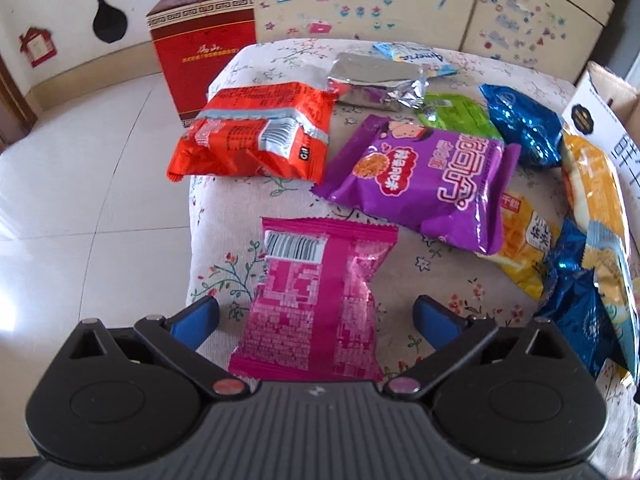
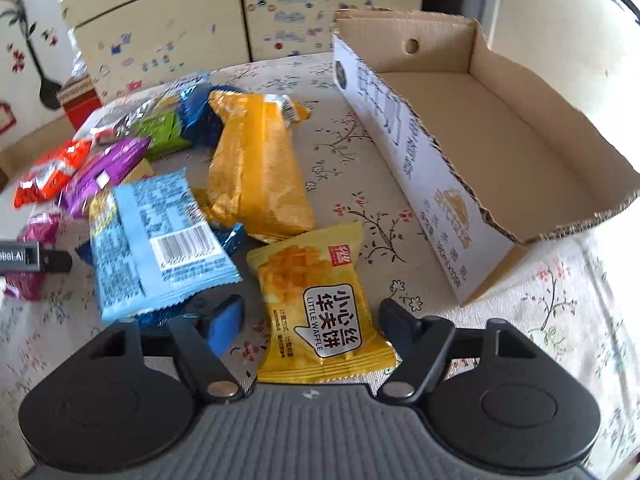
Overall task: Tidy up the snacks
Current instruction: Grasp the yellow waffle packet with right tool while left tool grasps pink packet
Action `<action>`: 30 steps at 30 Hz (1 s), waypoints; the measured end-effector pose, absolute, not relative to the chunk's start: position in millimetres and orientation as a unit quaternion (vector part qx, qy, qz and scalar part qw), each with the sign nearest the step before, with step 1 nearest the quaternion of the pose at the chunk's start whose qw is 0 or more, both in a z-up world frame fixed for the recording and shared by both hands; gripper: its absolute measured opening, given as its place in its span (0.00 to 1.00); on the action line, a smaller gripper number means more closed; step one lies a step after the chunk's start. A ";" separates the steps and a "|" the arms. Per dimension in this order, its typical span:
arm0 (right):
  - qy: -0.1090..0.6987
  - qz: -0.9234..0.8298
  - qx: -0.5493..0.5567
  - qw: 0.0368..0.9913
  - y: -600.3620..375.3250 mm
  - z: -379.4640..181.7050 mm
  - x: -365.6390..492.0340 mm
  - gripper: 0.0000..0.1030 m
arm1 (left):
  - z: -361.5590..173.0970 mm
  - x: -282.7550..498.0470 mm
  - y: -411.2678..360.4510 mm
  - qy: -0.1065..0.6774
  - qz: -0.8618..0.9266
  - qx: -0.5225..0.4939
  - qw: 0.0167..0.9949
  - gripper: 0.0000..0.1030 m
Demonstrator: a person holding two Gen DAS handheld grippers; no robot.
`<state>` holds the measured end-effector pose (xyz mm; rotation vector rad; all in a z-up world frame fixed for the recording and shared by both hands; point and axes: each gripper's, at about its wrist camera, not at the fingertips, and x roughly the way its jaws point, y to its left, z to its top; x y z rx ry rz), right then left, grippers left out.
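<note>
**Two spread grippers flanking foil snack packets on a floral cloth**

In the left wrist view, the left gripper [image 1: 316, 316] is standing wide, its blue-padded fingers [image 1: 196, 322] lying either side of a glossy pink packet [image 1: 316, 300] at lower centre, apart from its crinkled sides. Above it, a purple packet [image 1: 420, 184] is overlapping a yellow waffle packet [image 1: 520, 248]; an orange packet [image 1: 252, 132] is hanging over the cloth's left edge, and a silver foil pack [image 1: 376, 80] is sitting toward the top. Bare cloth is showing between the pink packet and the purple one.

In the right wrist view, the right gripper [image 2: 312, 316] is likewise spread wide, straddling the yellow waffle packet [image 2: 320, 308] at lower centre without touching it. A light-blue packet [image 2: 156, 236] with serrated ends is lying at left, a puffy golden packet [image 2: 256, 168] above centre. An open cardboard box [image 2: 500, 128], corrugated along its torn rim, is occupying the upper right. A strip of flowered tablecloth [image 2: 360, 168] is lying open between the packets and the box wall.
</note>
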<state>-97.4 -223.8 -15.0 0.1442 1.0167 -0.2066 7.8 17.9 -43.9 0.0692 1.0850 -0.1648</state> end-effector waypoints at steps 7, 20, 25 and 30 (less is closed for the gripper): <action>0.482 -0.083 0.054 0.871 -216.1 -14.0 -100.5 0.55 | -38.7 -3.1 6.0 0.485 -0.094 0.085 0.865 0.91; 0.468 -0.071 0.090 0.876 -219.7 0.6 -110.7 0.53 | -27.8 -16.4 3.1 0.473 -0.148 0.058 0.867 0.46; 0.460 -0.072 0.095 0.880 -221.9 7.1 -110.5 0.53 | -15.2 -28.8 2.3 0.453 -0.164 0.055 0.874 0.46; 0.451 -0.066 0.085 0.886 -220.9 17.7 -115.2 0.53 | 0.1 -40.3 -3.0 0.428 -0.172 0.070 0.885 0.46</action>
